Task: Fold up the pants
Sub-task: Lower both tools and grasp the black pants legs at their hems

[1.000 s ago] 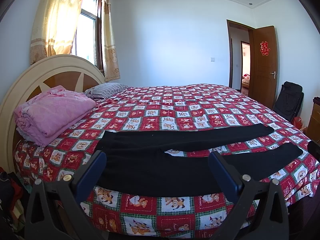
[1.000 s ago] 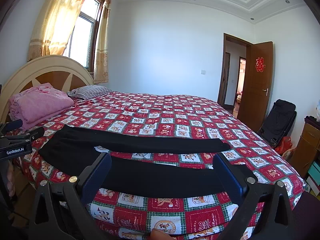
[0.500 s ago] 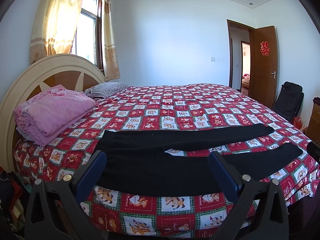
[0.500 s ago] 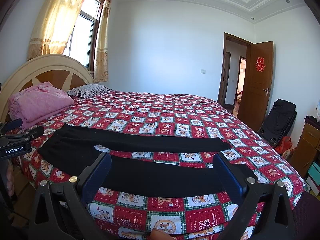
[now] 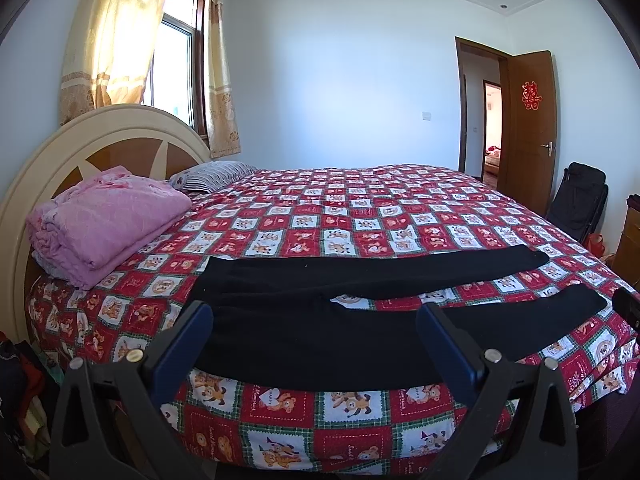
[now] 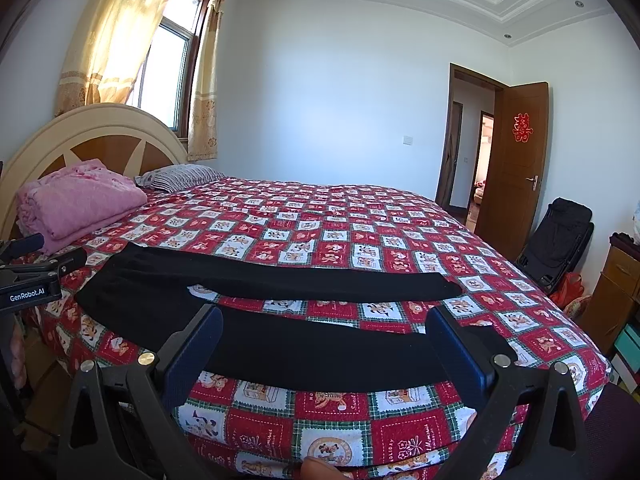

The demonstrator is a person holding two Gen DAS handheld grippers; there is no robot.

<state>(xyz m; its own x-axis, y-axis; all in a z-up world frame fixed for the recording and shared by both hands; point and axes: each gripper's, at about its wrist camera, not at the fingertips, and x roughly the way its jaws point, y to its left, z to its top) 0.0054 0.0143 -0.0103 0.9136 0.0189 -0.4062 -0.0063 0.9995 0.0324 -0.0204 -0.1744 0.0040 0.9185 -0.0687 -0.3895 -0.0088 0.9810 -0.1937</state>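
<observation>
On the checked bedspread (image 5: 360, 208) at my twelve o'clock, the black pants (image 5: 320, 320) lie flat, legs splayed toward three o'clock, so I hold my left gripper (image 5: 314, 344) and right gripper (image 6: 324, 350) wide, empty, ready to fold.

Right gripper (image 5: 628, 310) cut off at the left wrist view's edge

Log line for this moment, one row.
pants flat on bed, unfolded | left gripper open | right gripper open | neither touching
</observation>
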